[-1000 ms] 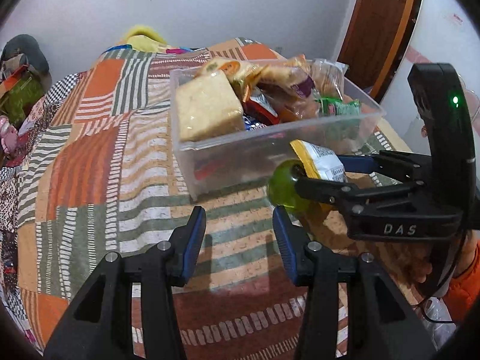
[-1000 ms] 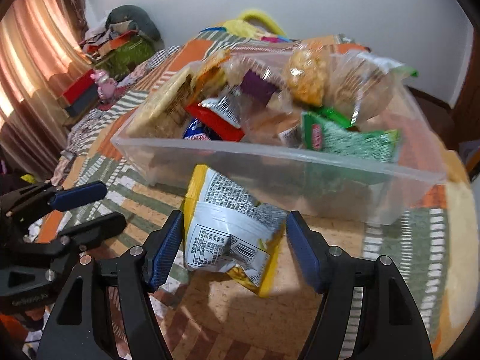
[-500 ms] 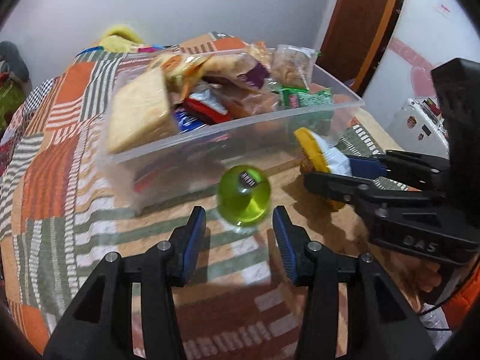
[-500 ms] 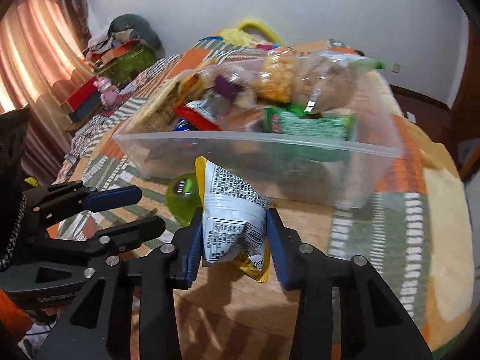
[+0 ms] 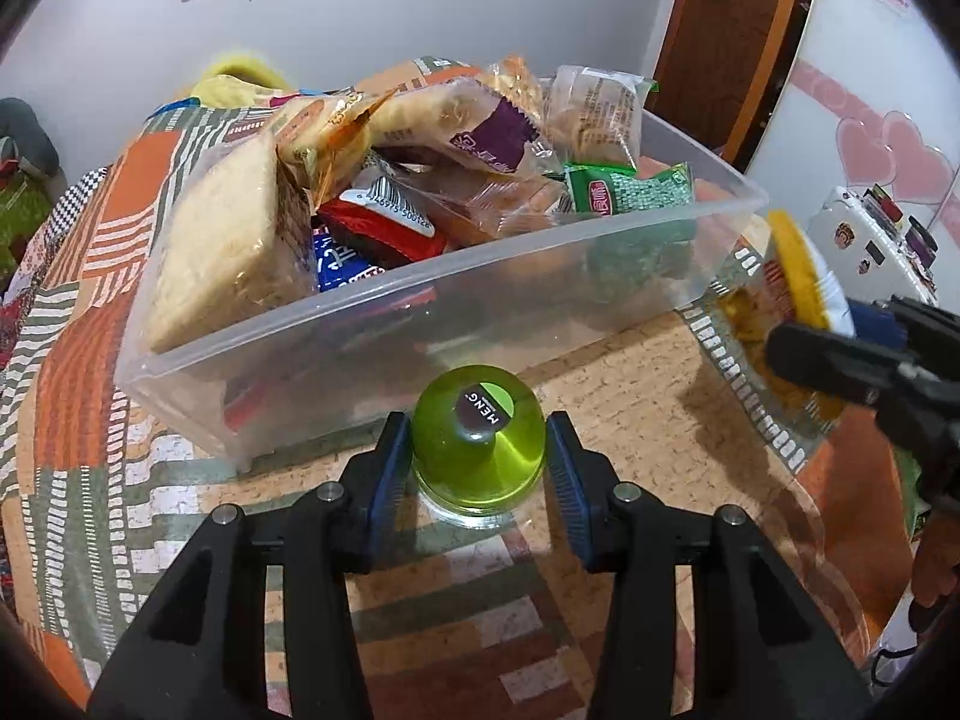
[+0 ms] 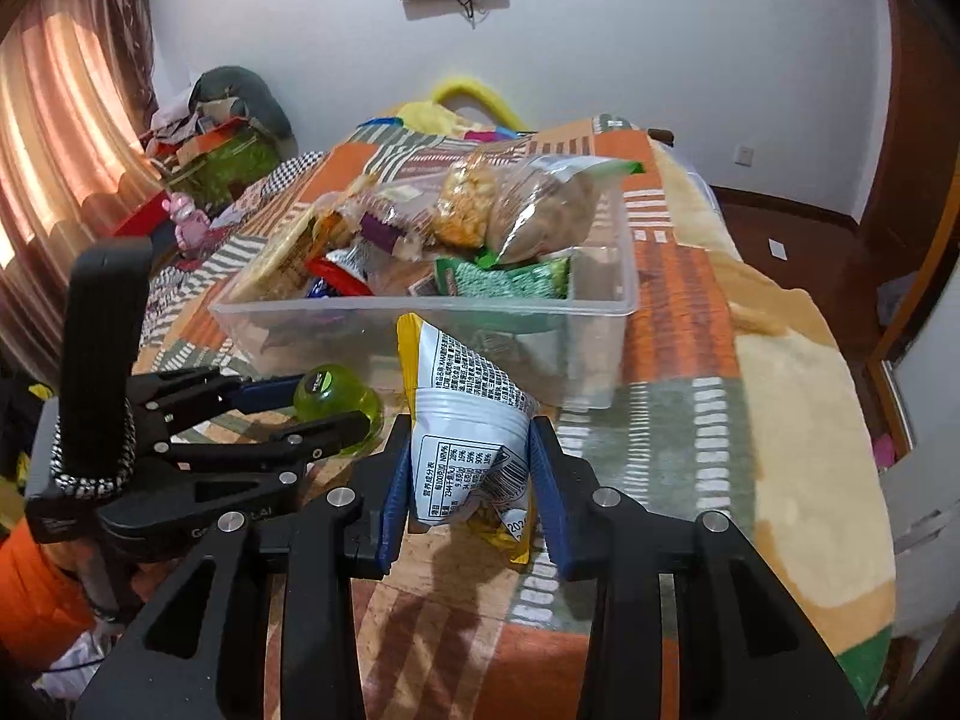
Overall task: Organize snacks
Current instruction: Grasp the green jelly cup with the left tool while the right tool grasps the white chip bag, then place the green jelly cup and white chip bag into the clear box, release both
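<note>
A clear plastic bin full of wrapped snacks stands on the patchwork bedspread; it also shows in the right wrist view. My left gripper is shut on a green jelly cup that rests on the bedspread just in front of the bin. The cup also shows in the right wrist view. My right gripper is shut on a white and yellow snack packet and holds it above the bedspread, in front of the bin's near wall. The packet shows at the right in the left wrist view.
The patchwork bedspread stretches to the right of the bin and falls off at the bed's right edge. Clutter and boxes lie at the far left by the curtain. A wooden door stands behind the bin.
My left gripper has moved forward and closed on the green jelly cup. My right gripper has lifted the snack packet and drawn back a little from the bin.
</note>
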`<state>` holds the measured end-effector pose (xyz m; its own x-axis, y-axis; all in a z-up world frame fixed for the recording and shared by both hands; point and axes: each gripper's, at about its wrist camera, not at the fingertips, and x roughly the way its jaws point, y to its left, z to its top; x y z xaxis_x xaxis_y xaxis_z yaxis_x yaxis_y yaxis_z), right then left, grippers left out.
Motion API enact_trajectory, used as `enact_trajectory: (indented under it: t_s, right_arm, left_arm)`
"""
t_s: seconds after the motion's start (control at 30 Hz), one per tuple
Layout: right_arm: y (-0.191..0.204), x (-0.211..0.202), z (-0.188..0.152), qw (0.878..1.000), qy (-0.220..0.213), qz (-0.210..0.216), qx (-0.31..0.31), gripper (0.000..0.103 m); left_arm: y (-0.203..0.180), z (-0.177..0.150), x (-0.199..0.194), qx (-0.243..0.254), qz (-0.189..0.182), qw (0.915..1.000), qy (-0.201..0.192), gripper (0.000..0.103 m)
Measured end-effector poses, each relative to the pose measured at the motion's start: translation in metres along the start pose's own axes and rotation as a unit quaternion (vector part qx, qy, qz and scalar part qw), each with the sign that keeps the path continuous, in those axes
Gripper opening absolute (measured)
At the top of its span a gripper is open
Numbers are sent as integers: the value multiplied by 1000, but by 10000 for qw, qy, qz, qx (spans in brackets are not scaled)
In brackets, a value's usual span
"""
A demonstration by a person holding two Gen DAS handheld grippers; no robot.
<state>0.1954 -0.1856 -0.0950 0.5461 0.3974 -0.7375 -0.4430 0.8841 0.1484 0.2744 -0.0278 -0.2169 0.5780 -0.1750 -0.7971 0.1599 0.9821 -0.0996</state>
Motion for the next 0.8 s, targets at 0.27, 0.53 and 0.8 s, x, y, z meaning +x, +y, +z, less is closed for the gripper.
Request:
enact_trajectory:
  t_s: [0.27,0.53,0.8]
  right_arm:
    - [-1,-18,9,9996,-286,54,30,34]
    - [-1,-31,36,9972,-743,-72,-58,34]
    - [-4,-5,53,9969,-723,-320,-35,34]
  left_arm:
    - [-9,1,-47,137,19,9985,-521,45]
    - [0,31,-81,-91,-37,9947,-1024,45]
    - [18,57,-58,-438,-40,9949,-911,45]
